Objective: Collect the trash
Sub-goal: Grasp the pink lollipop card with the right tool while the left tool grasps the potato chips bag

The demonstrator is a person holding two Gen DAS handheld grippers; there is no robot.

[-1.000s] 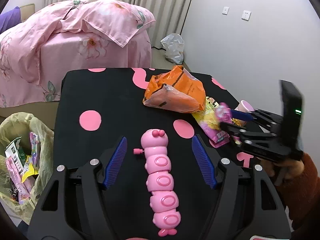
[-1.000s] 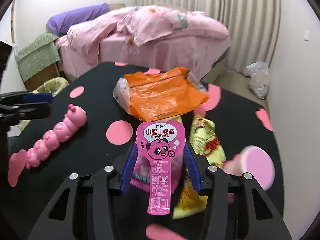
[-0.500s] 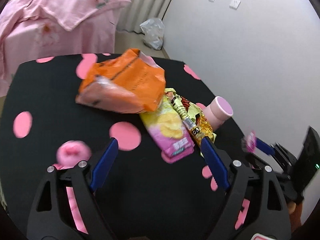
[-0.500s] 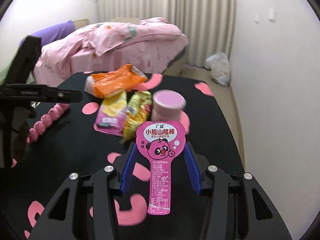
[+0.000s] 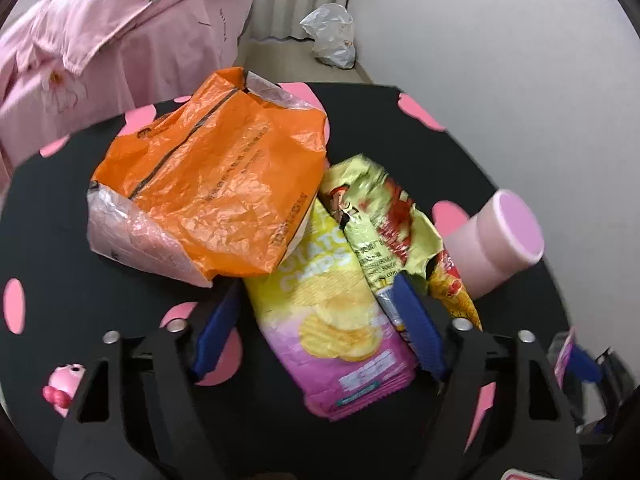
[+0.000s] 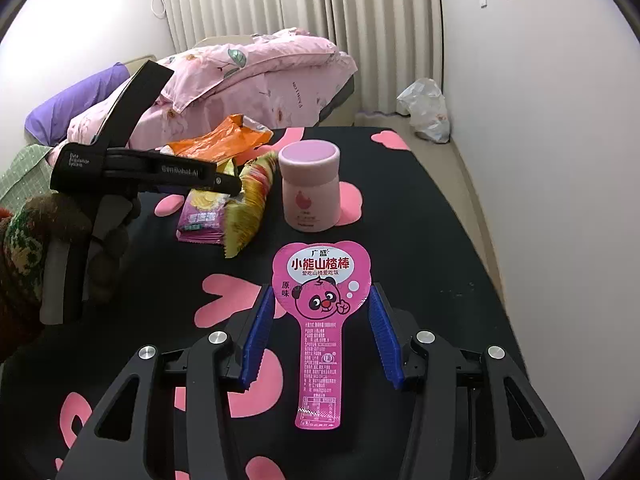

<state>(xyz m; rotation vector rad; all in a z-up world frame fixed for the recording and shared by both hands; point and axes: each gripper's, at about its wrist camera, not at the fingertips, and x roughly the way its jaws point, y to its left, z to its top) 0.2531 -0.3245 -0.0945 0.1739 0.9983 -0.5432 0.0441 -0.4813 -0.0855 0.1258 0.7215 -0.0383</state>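
Note:
My left gripper (image 5: 320, 328) is open, its blue pads on either side of a yellow-and-pink potato chips bag (image 5: 332, 320) on the black table. A yellow crumpled snack wrapper (image 5: 384, 224) lies against its right side and an orange plastic bag (image 5: 216, 184) overlaps its far end. My right gripper (image 6: 320, 336) is shut on a pink panda-printed candy wrapper (image 6: 320, 304), held above the table. The left gripper (image 6: 224, 182) also shows in the right wrist view, over the chips bag (image 6: 200, 220).
A pink lidded jar (image 6: 310, 188) stands right of the wrappers on the black, pink-spotted table (image 5: 60, 292). A pink caterpillar toy (image 5: 64, 388) lies at the left. A bed with pink bedding (image 6: 256, 72) and a white plastic bag (image 6: 424, 108) on the floor are behind.
My left gripper swung right from the caterpillar toy and moved in around the chips bag. My right gripper pulled back from the pile with the pink wrapper.

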